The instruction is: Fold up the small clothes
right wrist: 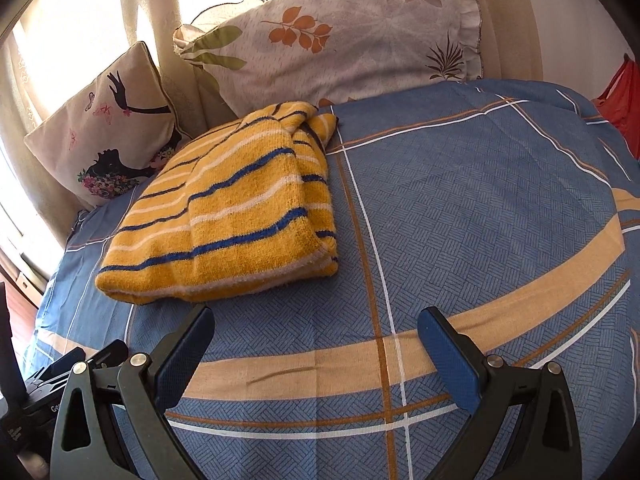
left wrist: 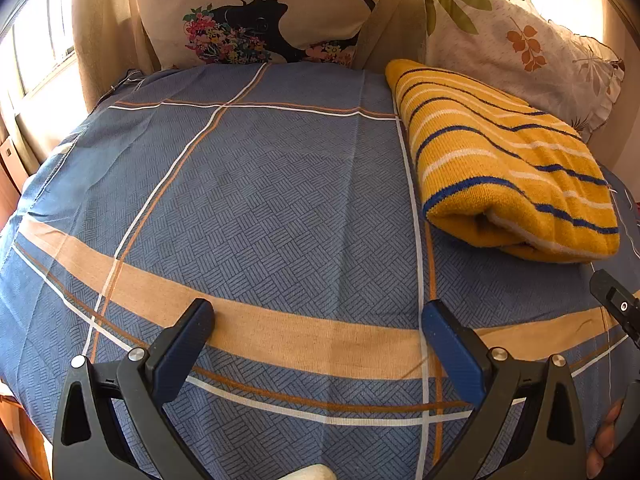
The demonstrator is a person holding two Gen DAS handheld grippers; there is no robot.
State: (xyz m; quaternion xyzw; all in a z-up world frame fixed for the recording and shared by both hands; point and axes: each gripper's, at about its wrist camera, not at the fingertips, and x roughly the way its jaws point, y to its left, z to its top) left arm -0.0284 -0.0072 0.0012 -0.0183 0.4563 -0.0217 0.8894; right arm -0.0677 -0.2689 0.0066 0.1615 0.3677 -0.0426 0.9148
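Your left tool (left wrist: 318,322) and right tool (right wrist: 316,330) both gape wide — nothing held. Folded striped garment (right wrist: 224,216) lies on the bed (right wrist: 460,220), just below the pillows.

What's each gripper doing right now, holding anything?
Left gripper: open, fingers spread, empty, over the bedsheet.
Right gripper: open, empty, just short of the folded yellow striped garment.

Sunlit bed (left wrist: 280,200), pillows (right wrist: 340,48), curtains (left wrist: 100,40)
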